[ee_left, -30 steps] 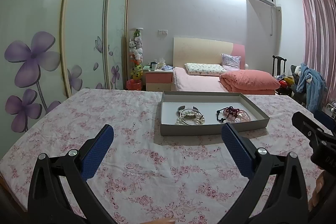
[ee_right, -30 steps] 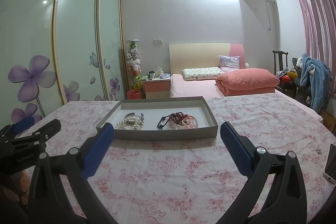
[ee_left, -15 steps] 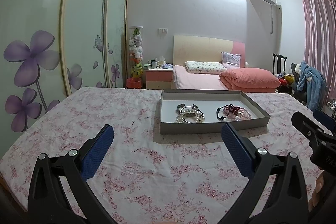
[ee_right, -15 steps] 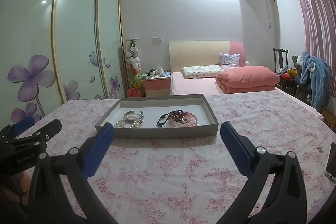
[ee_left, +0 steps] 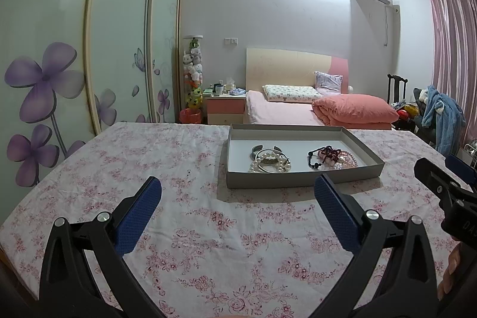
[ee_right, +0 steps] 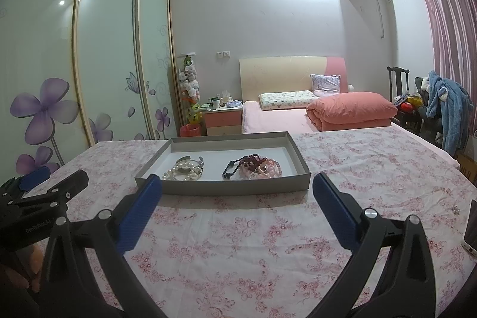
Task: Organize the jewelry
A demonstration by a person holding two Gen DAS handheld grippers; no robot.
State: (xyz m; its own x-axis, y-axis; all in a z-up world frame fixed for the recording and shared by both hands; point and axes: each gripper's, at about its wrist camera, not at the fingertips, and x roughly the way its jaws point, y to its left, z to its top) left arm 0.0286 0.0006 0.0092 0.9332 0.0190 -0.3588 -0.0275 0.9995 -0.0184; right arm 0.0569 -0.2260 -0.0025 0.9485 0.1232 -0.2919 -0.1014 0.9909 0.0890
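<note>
Left wrist view shows the left claw [ee_left: 238, 192] spread wide and empty above the desk covered in a pink floral cloth [ee_left: 184, 231]. Just ahead lies a shallow grey cardboard tray [ee_left: 298, 179], holding a white pearl bracelet heap with a silver bangle [ee_left: 270, 161] on its left side and a tangle of dark red and pink bead strings [ee_left: 331, 158] on its right. Right wrist view shows the right claw [ee_right: 237, 188] also spread wide and empty, close before the tray's near wall, well apart from the jewelry

Dim fisheye views, ceiling glare overhead
</note>
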